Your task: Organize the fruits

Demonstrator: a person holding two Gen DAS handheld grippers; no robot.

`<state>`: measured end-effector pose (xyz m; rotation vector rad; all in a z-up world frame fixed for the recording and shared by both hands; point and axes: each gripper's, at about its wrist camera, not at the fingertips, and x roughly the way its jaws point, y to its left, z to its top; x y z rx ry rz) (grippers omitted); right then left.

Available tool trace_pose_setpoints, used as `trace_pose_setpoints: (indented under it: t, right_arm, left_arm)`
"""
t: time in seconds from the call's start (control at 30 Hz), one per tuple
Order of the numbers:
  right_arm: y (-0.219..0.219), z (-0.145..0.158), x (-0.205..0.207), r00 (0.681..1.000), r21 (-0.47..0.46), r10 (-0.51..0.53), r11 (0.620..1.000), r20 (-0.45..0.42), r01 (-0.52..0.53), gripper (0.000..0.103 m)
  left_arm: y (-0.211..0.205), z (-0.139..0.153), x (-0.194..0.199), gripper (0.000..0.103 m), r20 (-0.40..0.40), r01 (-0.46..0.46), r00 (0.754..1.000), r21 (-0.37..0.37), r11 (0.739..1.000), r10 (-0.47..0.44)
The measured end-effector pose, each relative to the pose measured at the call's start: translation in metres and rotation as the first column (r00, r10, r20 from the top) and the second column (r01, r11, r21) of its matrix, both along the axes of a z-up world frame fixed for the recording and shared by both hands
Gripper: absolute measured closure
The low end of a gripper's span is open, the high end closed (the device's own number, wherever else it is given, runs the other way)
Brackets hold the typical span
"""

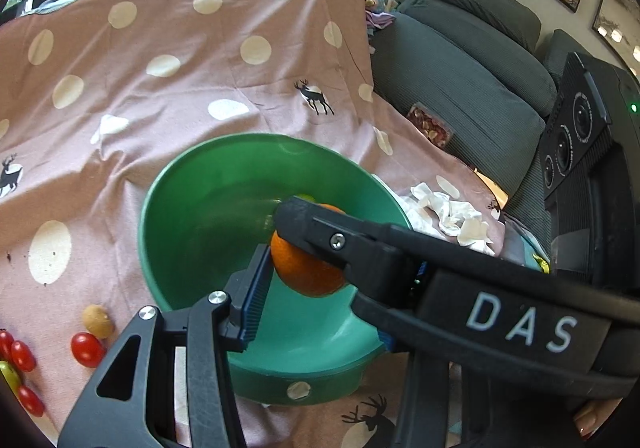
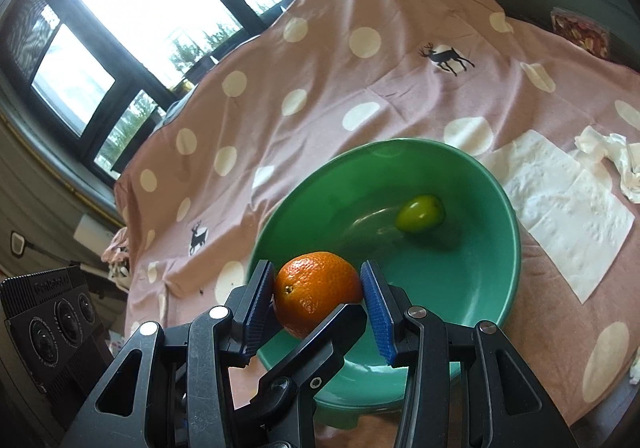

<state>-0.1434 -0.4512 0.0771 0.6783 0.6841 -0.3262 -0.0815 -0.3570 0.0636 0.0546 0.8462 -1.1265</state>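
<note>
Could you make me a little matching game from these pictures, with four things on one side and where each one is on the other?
Things:
1. orange
2. green fruit
3. cherry tomatoes
4. flat paper napkin

Places:
A. lying loose inside the green bowl
B. on the cloth, beside the bowl, spread out
C. between gripper pads, above the bowl
D. on the cloth outside the bowl, near a small tan fruit

Pairs: 1-C, 2-A, 3-D, 4-B
</note>
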Motion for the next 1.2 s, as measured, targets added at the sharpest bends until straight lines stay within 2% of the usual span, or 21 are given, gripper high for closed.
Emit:
trace_pose_setpoints:
  t: [0.53,1.2]
  right_arm:
    - [-0.011,-0.010,-0.003,0.996,0.012,-0.054,0.998,-0.073,0.055,0.056]
    - [-0.016,-0.013,-0.002,0.991,0.003,-0.084,0.996,-0.106,0.085,0.056]
  left_arm:
    - [-0.014,-0.012,0.005,0.058,-0.070,0.049,0.996,0.017,0.999,-0.048]
    - [-0.024,-0.019,0.004,0.058,-0.073,0.035,0.997,0.064,0.997,-0.031]
